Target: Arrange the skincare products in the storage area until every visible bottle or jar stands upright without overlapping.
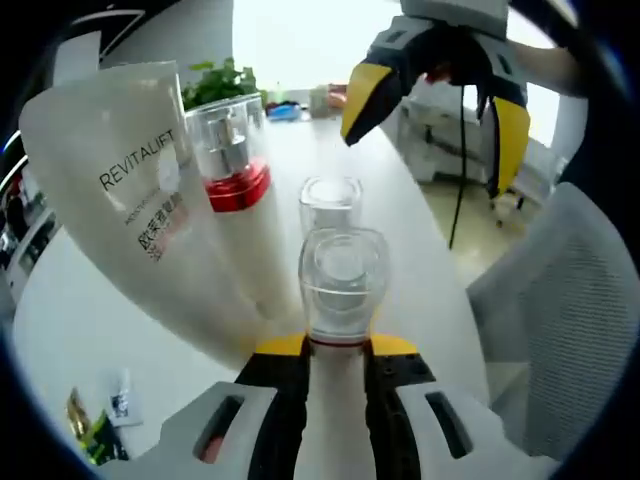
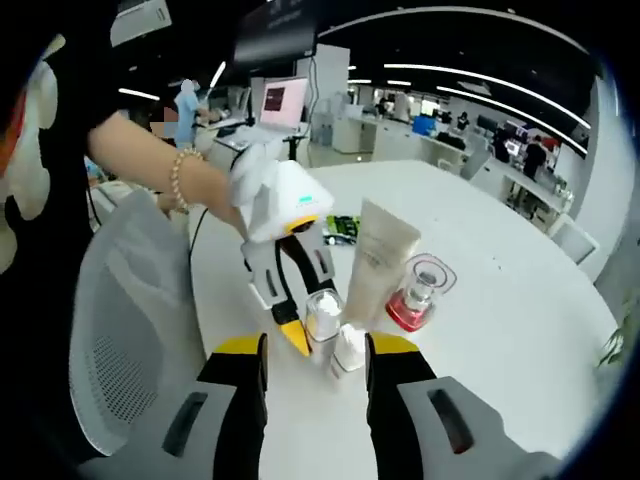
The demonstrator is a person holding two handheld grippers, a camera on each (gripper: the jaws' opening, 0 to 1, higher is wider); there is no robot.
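Skincare bottle gripped, ready to be stood up

Skincare bottle with a clear cap (image 1: pixel 340 285) sits low in the centre of the left gripper view, clenched between the jaws of the left gripper (image 1: pixel 335 350). A white tube (image 1: pixel 130 200) and a red-collared pump bottle (image 1: pixel 235 170) stand upper left on the white table (image 1: pixel 420 250). The right gripper (image 2: pixel 315 350), bottom centre of its own view, hangs released above the group. Placing appears to be the step in hand; next, the bottle probably needs setting upright on a bare spot apart from its neighbours.
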